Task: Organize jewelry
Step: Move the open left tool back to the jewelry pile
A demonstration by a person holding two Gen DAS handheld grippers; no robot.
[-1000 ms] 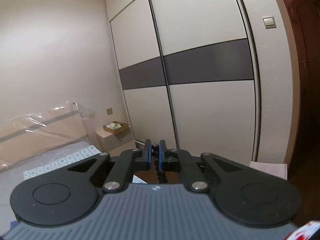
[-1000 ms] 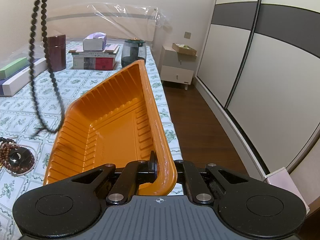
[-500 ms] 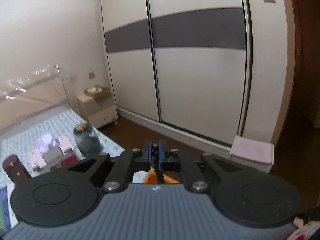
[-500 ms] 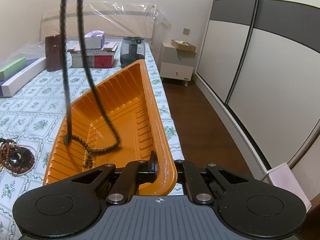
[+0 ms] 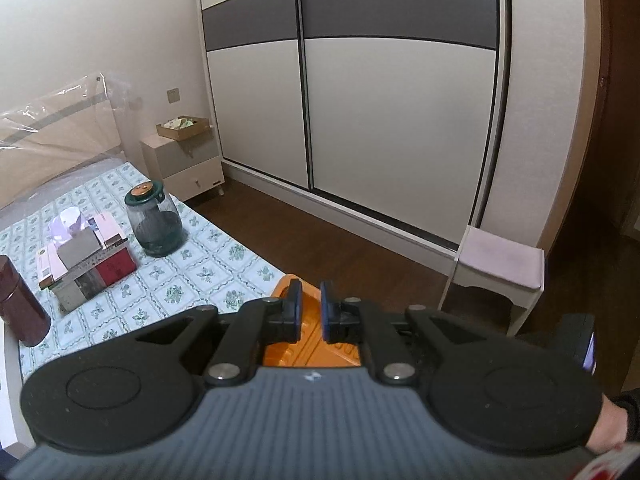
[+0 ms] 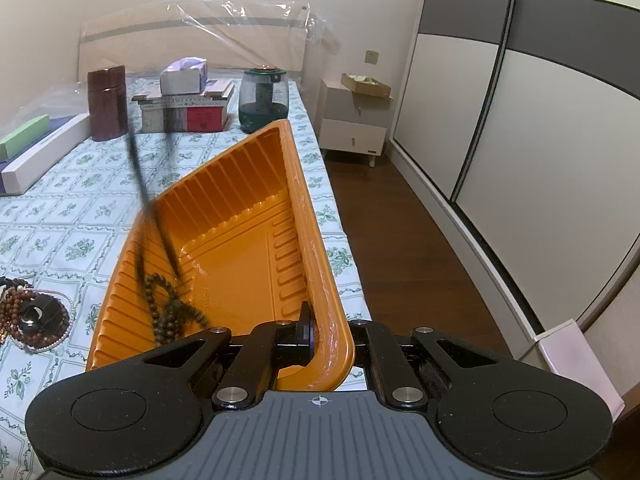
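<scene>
We have one strand nearly in: the long dark bead necklace [image 6: 168, 312] is piling onto the floor of the ribbed orange plastic tray [image 6: 240, 248], its upper part blurred as it falls. The heap of brown bead bracelets [image 6: 32, 316] on the flowered bedsheet [image 6: 72, 216] is left.

Our left gripper [image 5: 309, 316] tilts down over the tray, jaws opening, nothing visible between them. Our right gripper [image 6: 320, 332] pinches the tray's near rim, angled down.
</scene>
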